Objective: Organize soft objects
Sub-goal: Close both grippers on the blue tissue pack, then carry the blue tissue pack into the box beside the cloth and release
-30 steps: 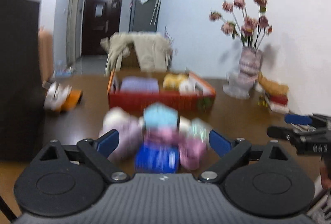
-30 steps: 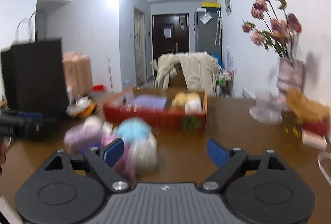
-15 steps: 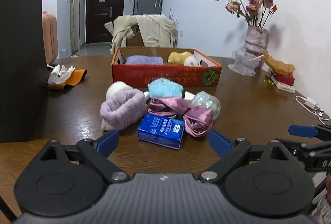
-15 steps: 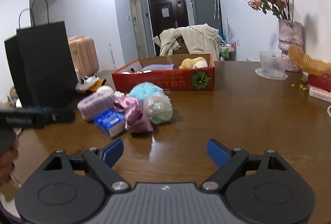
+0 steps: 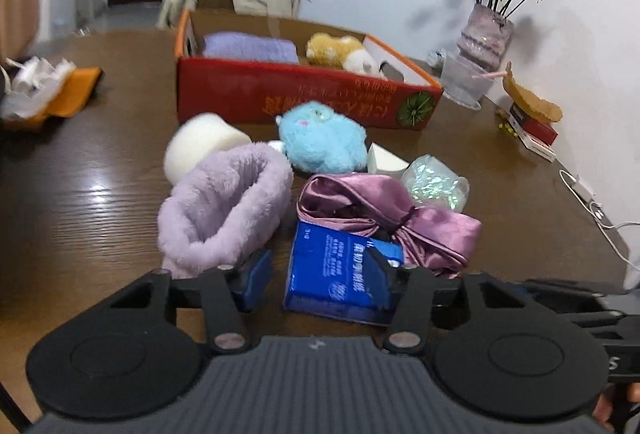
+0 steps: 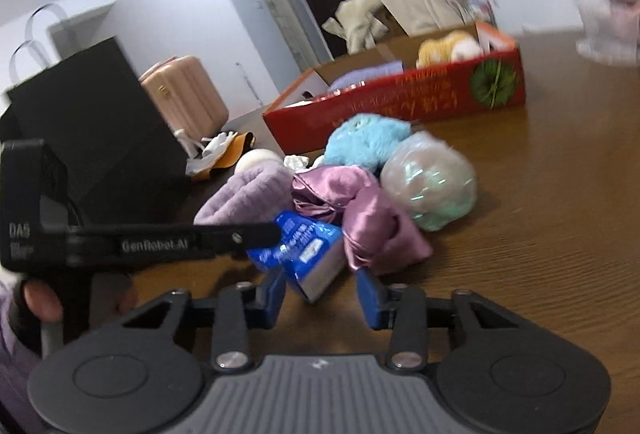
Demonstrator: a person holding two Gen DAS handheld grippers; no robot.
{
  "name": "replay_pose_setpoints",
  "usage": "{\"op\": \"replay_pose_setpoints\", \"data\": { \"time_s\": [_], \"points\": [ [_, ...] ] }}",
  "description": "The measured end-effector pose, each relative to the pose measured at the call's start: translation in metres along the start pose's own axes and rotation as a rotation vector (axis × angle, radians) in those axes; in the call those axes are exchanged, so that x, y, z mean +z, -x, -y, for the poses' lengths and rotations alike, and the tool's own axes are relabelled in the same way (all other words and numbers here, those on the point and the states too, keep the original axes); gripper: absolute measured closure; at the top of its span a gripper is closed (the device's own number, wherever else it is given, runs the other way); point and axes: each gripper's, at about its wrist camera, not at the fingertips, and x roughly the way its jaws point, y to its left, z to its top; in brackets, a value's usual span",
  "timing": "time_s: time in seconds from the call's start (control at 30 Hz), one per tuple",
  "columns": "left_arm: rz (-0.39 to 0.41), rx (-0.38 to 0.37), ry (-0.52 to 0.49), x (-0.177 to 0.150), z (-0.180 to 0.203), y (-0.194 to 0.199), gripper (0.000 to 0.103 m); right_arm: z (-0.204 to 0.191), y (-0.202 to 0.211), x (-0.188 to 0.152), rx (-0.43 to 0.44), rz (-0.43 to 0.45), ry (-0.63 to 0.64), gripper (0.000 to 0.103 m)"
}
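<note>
A pile lies on the brown table (image 5: 80,193): a lilac fluffy band (image 5: 224,205), a blue tissue pack (image 5: 340,274), a purple satin cloth (image 5: 384,209), a blue plush (image 5: 320,141), a white sponge (image 5: 200,145) and a shiny green ball (image 5: 434,183). My left gripper (image 5: 316,274) is open around the near end of the tissue pack. My right gripper (image 6: 324,294) is open, its fingers either side of the tissue pack's corner (image 6: 308,258), the satin cloth (image 6: 360,209) just beyond. The red box (image 5: 304,93) behind holds a lilac towel (image 5: 248,47) and a yellow plush (image 5: 340,49).
A black paper bag (image 6: 92,145) stands at the left. A vase of flowers (image 5: 486,33) and a clear cup (image 5: 464,81) stand at the right, with a stack of small boxes (image 5: 532,121) and a white cable (image 5: 592,205). White gloves on orange cloth (image 5: 44,89) lie at far left.
Both grippers have moved forward and down to the pile and narrowed their jaws. The tissue pack now sits between the fingers of each.
</note>
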Motion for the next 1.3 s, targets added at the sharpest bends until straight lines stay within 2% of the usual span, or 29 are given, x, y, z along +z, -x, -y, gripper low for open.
{"op": "replay_pose_setpoints", "data": {
  "time_s": [0.17,0.23,0.33,0.53,0.7,0.8,0.93,1.03,1.1,1.17,1.3],
  "points": [
    [-0.038,-0.098,0.086,0.004,-0.019,-0.013,0.07,0.005,-0.029,0.008,-0.016,0.013,-0.124,0.076],
    [-0.038,-0.095,0.11,0.001,-0.02,-0.011,0.073,0.006,-0.035,0.01,-0.034,0.003,-0.141,0.08],
    [-0.042,-0.085,0.156,-0.007,-0.018,-0.003,0.076,0.001,-0.031,0.008,-0.048,-0.005,-0.1,0.083],
    [-0.029,-0.057,0.183,-0.03,0.002,0.028,0.077,-0.008,-0.005,-0.002,-0.029,-0.037,-0.013,0.084],
    [0.039,-0.055,0.15,-0.036,0.027,0.059,0.078,-0.019,0.033,-0.009,-0.009,0.029,0.031,0.084],
    [0.095,-0.058,0.116,-0.022,0.044,0.071,0.078,-0.023,0.052,0.002,-0.007,0.087,0.049,0.084],
    [0.183,-0.074,0.075,0.026,0.058,0.075,0.078,-0.023,0.065,0.049,-0.009,0.17,0.085,0.084],
    [0.236,-0.07,0.072,0.078,0.058,0.065,0.077,-0.022,0.056,0.106,-0.009,0.211,0.141,0.084],
    [0.249,-0.05,0.083,0.115,0.05,0.047,0.076,-0.017,0.034,0.153,0.002,0.191,0.159,0.084],
    [0.221,-0.037,0.137,0.154,0.031,0.023,0.076,-0.013,0.005,0.193,0.002,0.158,0.168,0.084],
    [0.171,0.024,0.224,0.211,-0.013,-0.029,0.076,0.005,-0.08,0.267,0.021,0.043,0.125,0.084]
  ]
}}
